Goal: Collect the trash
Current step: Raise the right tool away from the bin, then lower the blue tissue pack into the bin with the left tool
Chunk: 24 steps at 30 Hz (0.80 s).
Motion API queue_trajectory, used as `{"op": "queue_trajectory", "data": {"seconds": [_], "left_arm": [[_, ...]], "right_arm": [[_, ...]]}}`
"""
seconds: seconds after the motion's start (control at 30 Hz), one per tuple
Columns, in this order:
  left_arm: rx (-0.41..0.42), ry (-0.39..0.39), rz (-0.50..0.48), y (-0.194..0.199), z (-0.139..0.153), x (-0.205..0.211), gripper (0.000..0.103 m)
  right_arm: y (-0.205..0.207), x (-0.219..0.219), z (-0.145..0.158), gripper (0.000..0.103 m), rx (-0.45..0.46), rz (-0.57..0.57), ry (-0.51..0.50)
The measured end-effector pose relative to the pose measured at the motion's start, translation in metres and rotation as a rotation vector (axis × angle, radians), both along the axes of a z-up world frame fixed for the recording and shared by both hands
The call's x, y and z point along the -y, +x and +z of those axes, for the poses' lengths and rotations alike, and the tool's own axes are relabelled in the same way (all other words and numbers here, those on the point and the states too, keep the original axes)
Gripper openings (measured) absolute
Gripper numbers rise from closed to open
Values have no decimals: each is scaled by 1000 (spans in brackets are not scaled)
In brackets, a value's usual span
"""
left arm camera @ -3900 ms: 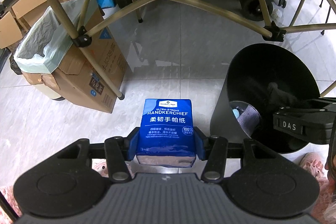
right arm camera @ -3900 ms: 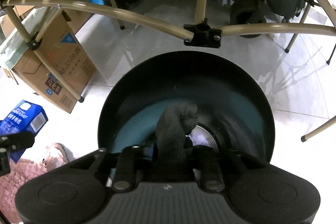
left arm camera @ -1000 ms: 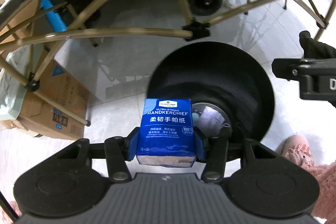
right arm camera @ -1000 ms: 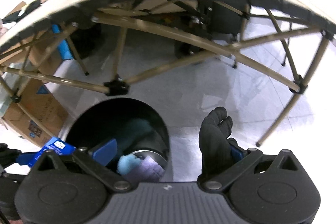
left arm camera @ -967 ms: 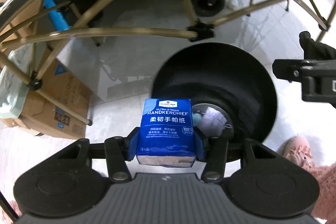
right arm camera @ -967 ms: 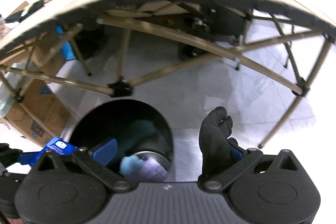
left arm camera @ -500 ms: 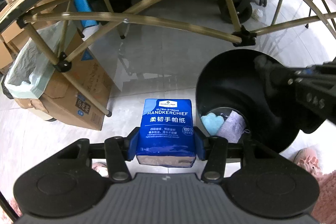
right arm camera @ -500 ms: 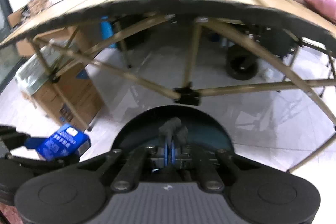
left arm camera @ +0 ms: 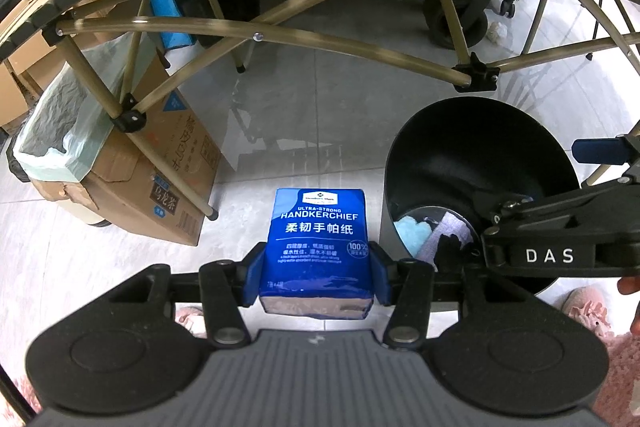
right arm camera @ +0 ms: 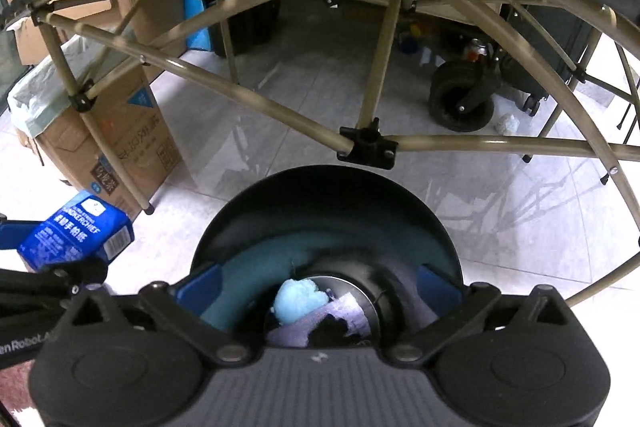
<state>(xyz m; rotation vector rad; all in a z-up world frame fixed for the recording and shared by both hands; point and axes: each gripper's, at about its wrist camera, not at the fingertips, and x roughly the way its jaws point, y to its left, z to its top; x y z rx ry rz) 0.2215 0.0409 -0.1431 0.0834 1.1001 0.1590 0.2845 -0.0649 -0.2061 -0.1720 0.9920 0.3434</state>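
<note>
Over the black bin [right arm camera: 328,219], spread right tongs [right arm camera: 320,289]; left tongs [left arm camera: 316,267] pinch tissue pack [left arm camera: 318,239].

Right gripper [right arm camera: 318,287] fingers now spread; black glove [right arm camera: 332,331] dropped into bin [right arm camera: 304,187].

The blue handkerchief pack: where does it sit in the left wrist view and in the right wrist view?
Left wrist view: blue handkerchief pack sits bottom centre, clamped between the left tongs.
Right wrist view: it shows at the far left edge, beside the cardboard box.
Shared landmark: the black trash bin, to the right of the pack in both.
</note>
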Motion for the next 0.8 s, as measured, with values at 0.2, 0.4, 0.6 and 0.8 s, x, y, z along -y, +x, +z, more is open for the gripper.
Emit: {"op": "queue_trajectory", "data": {"seconds": [0.2,0.4,0.6,0.8], "left_arm": [[-1,-1,-2,0,0,0,52],[-5,-2,-12,1,-2,3,52],[-11,0,-56,4,-4,21,52],[-29,-3,-103,9,-8,44,52]], "right_arm": [[-5,3,4,103,4,-9,3],[-11,18,16,103,7,-27,1],[-11,42,21,103,19,-82,5],[-14,68,27,103,29,-133,14]]}}
